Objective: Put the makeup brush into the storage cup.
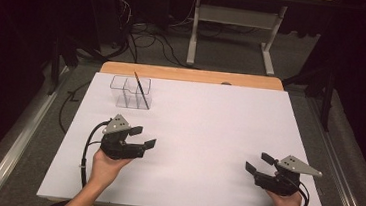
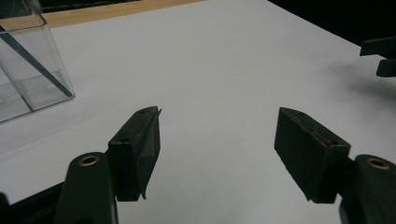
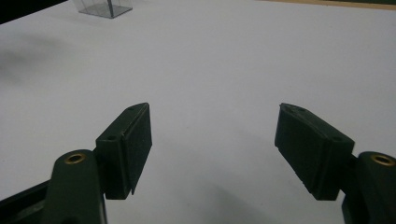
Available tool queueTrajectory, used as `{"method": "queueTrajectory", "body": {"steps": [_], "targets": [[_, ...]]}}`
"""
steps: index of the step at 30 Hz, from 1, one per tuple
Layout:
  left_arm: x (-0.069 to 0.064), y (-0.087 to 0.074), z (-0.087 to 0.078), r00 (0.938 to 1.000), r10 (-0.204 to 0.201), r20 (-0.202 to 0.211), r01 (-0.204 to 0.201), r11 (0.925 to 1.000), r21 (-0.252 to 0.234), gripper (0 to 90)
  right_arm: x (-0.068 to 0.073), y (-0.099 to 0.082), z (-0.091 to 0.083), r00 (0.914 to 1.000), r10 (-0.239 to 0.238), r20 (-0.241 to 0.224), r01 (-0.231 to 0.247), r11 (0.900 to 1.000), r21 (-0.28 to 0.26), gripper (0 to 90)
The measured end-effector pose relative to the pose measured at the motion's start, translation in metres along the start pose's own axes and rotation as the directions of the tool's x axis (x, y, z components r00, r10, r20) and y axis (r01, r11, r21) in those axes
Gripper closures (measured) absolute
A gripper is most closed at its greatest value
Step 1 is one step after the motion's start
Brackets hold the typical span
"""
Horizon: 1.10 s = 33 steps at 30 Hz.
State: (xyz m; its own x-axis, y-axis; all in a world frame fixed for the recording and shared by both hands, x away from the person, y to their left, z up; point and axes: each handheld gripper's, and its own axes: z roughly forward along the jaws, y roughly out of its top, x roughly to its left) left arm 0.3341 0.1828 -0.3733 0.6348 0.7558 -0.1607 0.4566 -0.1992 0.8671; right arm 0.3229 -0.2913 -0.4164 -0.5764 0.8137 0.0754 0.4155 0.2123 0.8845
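Both grippers spread, holding nothing. Left gripper sits near the clear box, on the person's side of it; right gripper well apart, far to the box's right. Thin brush leans inside the box.

Risk, imo: box looks light, so a nudge from a jaw could tip it w/ the brush.

White board on a wood table; dark room, cables on the floor beyond.
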Motion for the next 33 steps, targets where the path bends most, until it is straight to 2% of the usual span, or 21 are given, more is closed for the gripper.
{"method": "queueTrajectory", "body": {"steps": [18, 33], "targets": [[0.005, -0.011, 0.001, 0.9995, -0.027, -0.017, 0.027, 0.9996, 0.0, 32.1, 0.001, 0.0, 0.0, 1.0, 0.002, 0.001, -0.002, 1.0, 0.003, 29.2], [0.016, -0.022, 0.0, 0.9975, -0.046, -0.054, 0.046, 0.9989, -0.006, 31.9, 0.001, 0.0, 0.0, 1.0, -0.006, 0.005, 0.006, 1.0, 0.003, 29.2]]}}
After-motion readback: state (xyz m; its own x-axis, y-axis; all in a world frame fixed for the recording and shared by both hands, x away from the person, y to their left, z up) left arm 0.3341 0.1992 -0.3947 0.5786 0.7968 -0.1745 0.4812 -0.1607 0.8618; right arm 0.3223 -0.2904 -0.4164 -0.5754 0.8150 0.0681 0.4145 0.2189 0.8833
